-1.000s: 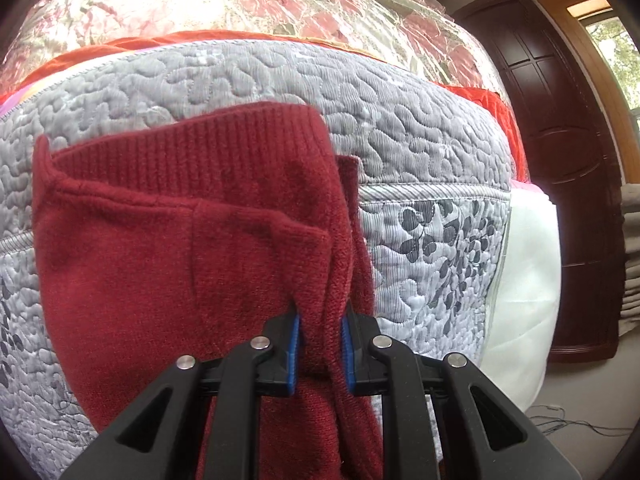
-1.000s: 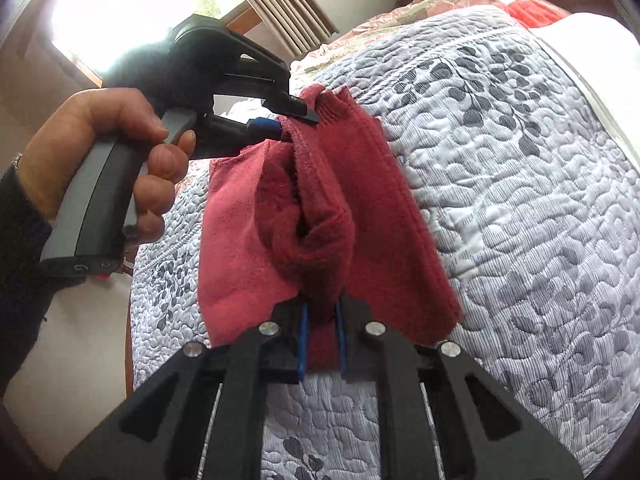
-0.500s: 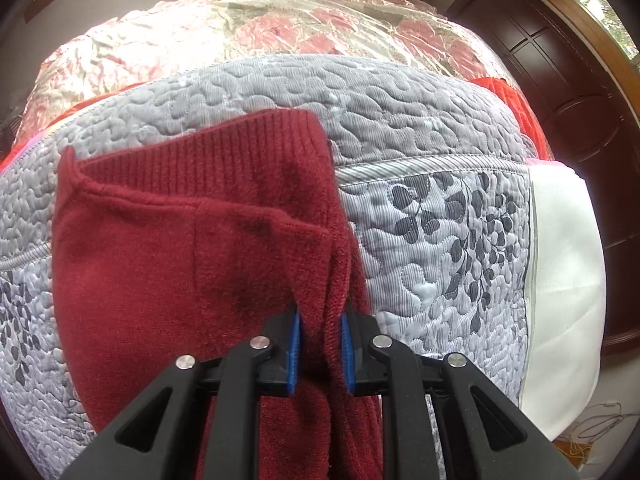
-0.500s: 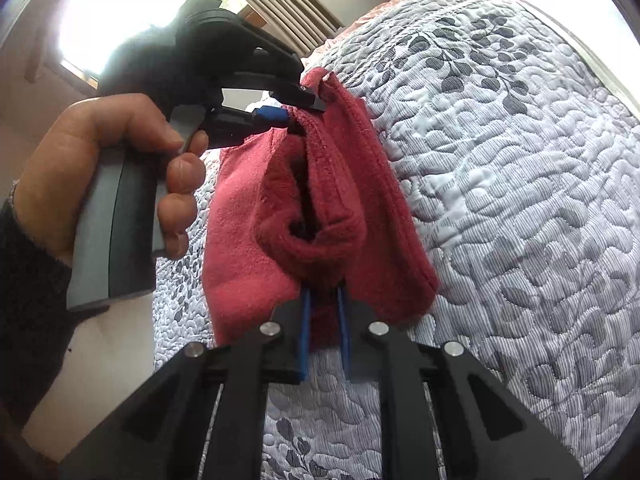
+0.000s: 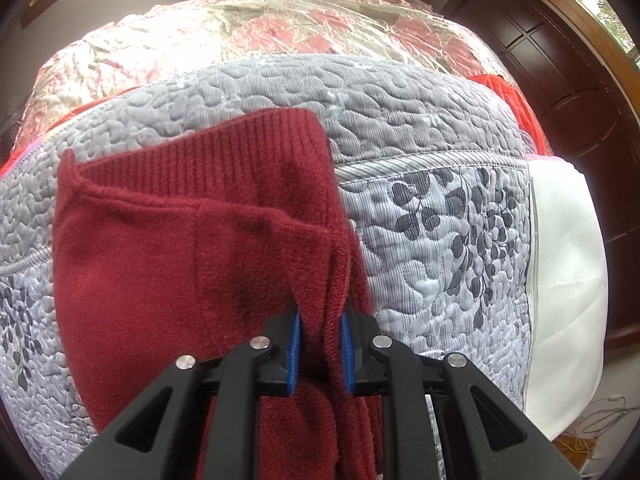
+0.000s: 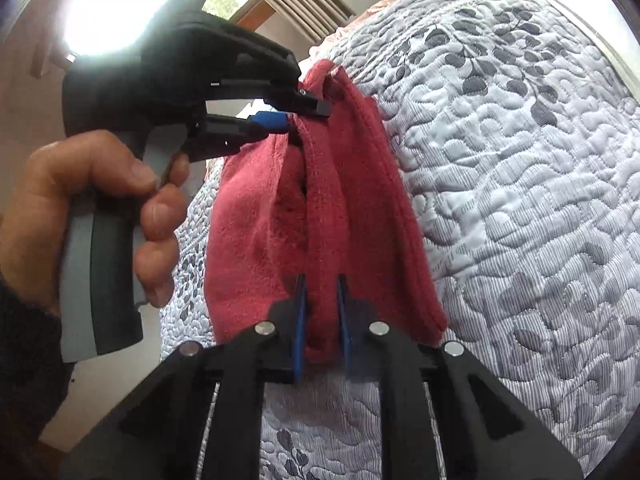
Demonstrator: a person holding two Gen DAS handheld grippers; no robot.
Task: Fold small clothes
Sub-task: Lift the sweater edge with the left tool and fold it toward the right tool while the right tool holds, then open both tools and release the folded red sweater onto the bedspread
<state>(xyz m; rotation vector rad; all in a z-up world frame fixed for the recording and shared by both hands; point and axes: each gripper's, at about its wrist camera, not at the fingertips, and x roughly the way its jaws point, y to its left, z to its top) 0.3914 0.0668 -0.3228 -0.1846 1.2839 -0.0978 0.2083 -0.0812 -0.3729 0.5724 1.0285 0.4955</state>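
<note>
A small dark red knit garment [image 5: 168, 248] with a ribbed hem hangs doubled over above the grey quilted bed cover [image 5: 400, 128]. My left gripper [image 5: 320, 340] is shut on a bunched edge of it. In the right wrist view the same red garment [image 6: 360, 216] is stretched between both tools. My right gripper [image 6: 322, 312] is shut on its near end, and the left gripper [image 6: 296, 114], held by a hand [image 6: 100, 184], pinches the far end. The garment's lower part drapes onto the cover [image 6: 520, 200].
A pink floral bedspread [image 5: 280, 32] covers the far part of the bed. A white sheet [image 5: 568, 280] hangs over the bed's right side, with a dark wooden door [image 5: 568, 88] beyond. A bright window [image 6: 104, 12] and curtain sit behind the hand.
Both grippers have lifted the garment and drawn it tighter between them. The left wrist view has tilted down, showing more of the bed. The grips have not changed.
</note>
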